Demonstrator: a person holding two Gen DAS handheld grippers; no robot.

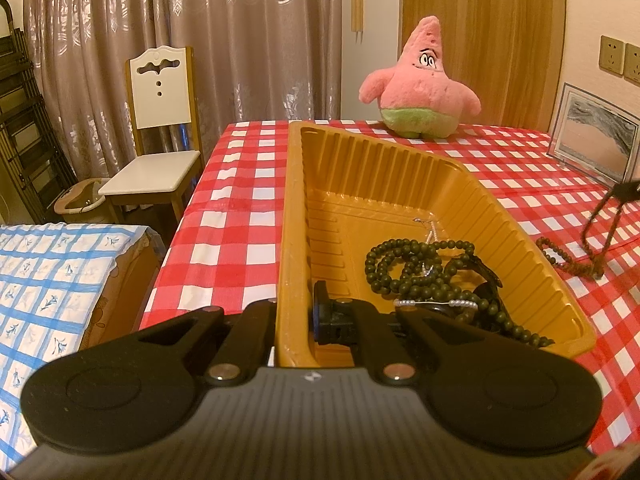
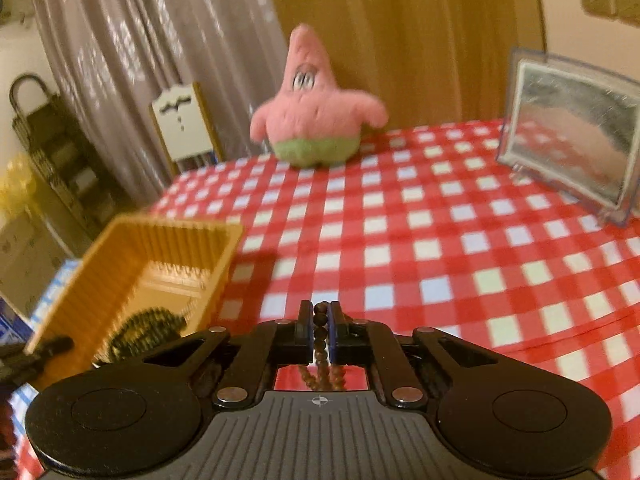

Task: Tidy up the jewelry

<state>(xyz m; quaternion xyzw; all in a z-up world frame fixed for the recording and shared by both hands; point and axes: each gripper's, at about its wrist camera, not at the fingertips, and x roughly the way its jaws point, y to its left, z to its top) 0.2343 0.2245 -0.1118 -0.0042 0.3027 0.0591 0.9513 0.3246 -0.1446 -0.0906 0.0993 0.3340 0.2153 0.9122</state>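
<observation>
Two tongs are recorded. Left tongs [image 1: 294,316] are clamped shut on the near left wall of one orange ribbed tray [image 1: 472,184], one finger outside the wall and one inside. Right tongs [image 2: 320,330] are closed on one strand of brown beads [image 2: 320,334]; its jaws were last seen closing, and the strand is pinched between the pads and hangs in loops below them, above the worktop [image 2: 420,240].

From the left wrist view, the same brown strand is seen to the right of the tray, partly raised, with its lower loops near or on the red-and-white checked cloth; contact cannot be told. Inside the tray, at its near right end, the following are counted: one long string of dark green beads [image 1: 404,264], coiled; one thin white pearl strand [image 1: 436,303] lying across it; one dark strap-like item, not identifiable. A fine chain with a pale pendant is faintly seen beyond the coil.

Also noted: one pink plush star [image 1: 420,84] at the far edge of the worktop; one framed picture [image 1: 592,136] at the right; one white-backed chair [image 1: 160,128] beside the worktop, left.
</observation>
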